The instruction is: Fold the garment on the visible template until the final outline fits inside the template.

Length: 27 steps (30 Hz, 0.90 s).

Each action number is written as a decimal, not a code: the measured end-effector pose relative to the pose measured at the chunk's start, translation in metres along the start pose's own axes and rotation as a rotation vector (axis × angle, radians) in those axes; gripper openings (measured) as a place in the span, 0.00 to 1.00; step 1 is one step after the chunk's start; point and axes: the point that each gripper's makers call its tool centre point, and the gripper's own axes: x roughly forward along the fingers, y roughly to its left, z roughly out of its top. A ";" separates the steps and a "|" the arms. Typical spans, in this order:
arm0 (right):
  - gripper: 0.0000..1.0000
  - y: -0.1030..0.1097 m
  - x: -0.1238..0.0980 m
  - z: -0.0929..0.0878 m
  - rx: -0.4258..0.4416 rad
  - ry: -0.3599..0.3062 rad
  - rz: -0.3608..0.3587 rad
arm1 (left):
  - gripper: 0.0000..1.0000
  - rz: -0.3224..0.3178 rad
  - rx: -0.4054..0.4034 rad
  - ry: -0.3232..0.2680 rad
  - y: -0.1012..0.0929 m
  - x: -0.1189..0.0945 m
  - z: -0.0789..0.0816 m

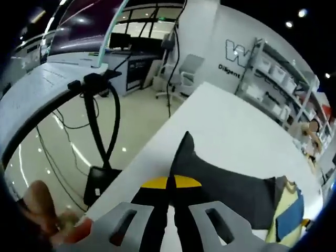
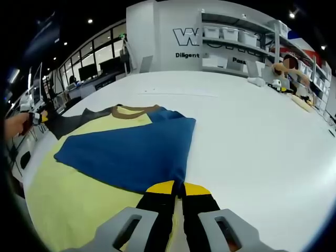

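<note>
The garment lies on a white table point(image 2: 252, 131): a blue panel point(image 2: 131, 152) is folded over a pale yellow area point(image 2: 79, 205), with a brown collar point(image 2: 128, 109) and a dark grey sleeve point(image 2: 68, 123) at the far side. I cannot tell whether the yellow is garment or template. My right gripper point(image 2: 178, 188) is shut on the near edge of the blue panel. My left gripper point(image 1: 170, 182) is shut on the dark grey sleeve point(image 1: 220, 184), which rises to a point above its jaws. In the left gripper view, blue and yellow cloth point(image 1: 289, 215) shows at lower right.
The table edge point(image 1: 152, 142) runs close beside my left gripper, with glossy floor, a black stand point(image 1: 100, 178) and cables below it. A hand point(image 2: 16, 126) shows at the left rim of the right gripper view. Shelves point(image 2: 236, 37) and a person point(image 2: 291, 73) stand beyond the far side.
</note>
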 end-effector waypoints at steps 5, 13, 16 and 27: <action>0.01 0.000 0.000 0.000 0.002 0.000 0.000 | 0.00 0.012 -0.026 0.006 0.006 -0.011 -0.011; 0.01 0.000 0.000 0.000 0.010 -0.001 0.000 | 0.00 -0.011 -0.082 -0.007 0.006 -0.026 -0.011; 0.01 0.000 0.001 0.000 0.015 -0.003 0.000 | 0.00 -0.040 -0.075 -0.017 -0.006 -0.033 -0.006; 0.01 0.000 0.001 0.000 0.021 -0.002 0.005 | 0.00 -0.216 -0.133 -0.045 -0.064 -0.060 0.014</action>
